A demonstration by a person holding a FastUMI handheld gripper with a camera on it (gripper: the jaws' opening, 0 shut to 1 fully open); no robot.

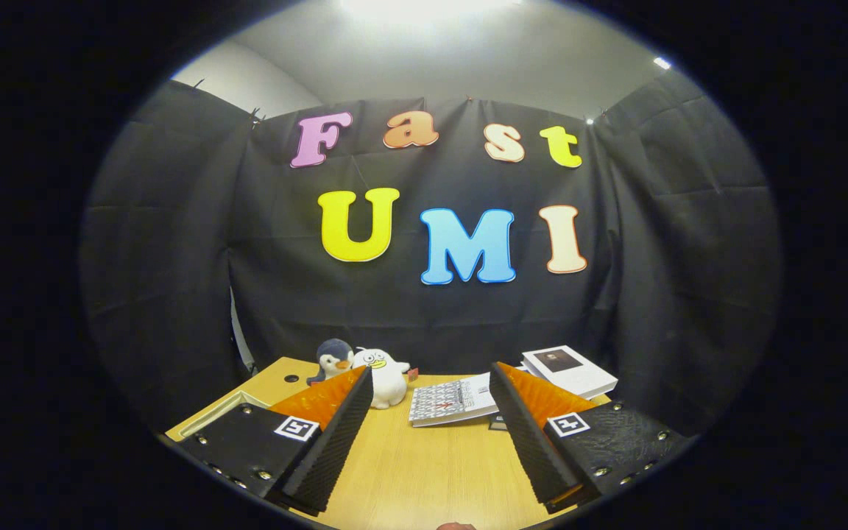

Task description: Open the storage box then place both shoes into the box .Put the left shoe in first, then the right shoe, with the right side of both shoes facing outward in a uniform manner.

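Wooden table [424, 471] under black cloth: my gripper [431, 383] gapes wide, empty; 2 plush toys [365, 375] at 11 o'clock, books [453, 401] at 1. I can't see box or shoes; swinging around blind risks toppling them.

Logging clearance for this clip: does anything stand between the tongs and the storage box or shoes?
Cannot say: box and shoes are not visible. The open tongs hold nothing, with bare table between them. Beyond them sit a white plush, a penguin plush and booklets.
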